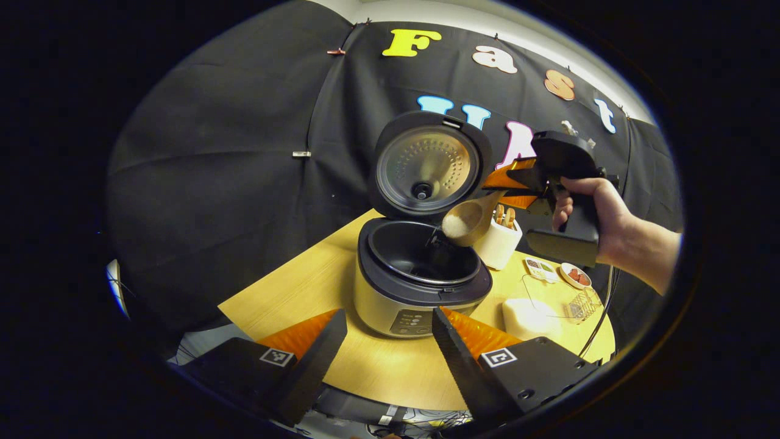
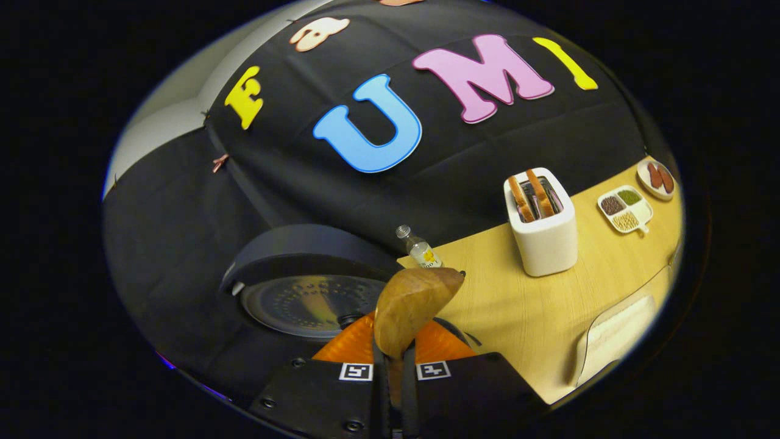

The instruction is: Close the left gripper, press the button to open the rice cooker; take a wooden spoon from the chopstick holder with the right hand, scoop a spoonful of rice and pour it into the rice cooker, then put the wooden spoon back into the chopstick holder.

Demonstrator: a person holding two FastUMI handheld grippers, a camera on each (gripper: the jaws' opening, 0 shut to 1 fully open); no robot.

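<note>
The rice cooker (image 1: pixel 414 286) stands on the wooden table with its lid (image 1: pixel 426 167) raised and its dark inner pot open. A wooden spoon (image 1: pixel 464 222) holding white rice is tilted over the pot's far right rim. My right gripper (image 1: pixel 496 192), held by a hand, is shut on the spoon's handle. In the right gripper view the back of the spoon's bowl (image 2: pixel 414 302) rises from my right gripper (image 2: pixel 393 363), with the cooker lid (image 2: pixel 304 299) to its left. The white chopstick holder (image 1: pixel 498 242) (image 2: pixel 541 231) holds other wooden utensils. My left gripper (image 1: pixel 389 314) is open in front of the cooker's panel.
A clear container of rice (image 1: pixel 533 314) (image 2: pixel 615 335) lies right of the cooker. A divided dish (image 2: pixel 624 208), a small plate (image 2: pixel 657 178) and a wire basket (image 1: pixel 582 305) sit towards the table's right edge. A small bottle (image 2: pixel 420 250) stands behind the cooker.
</note>
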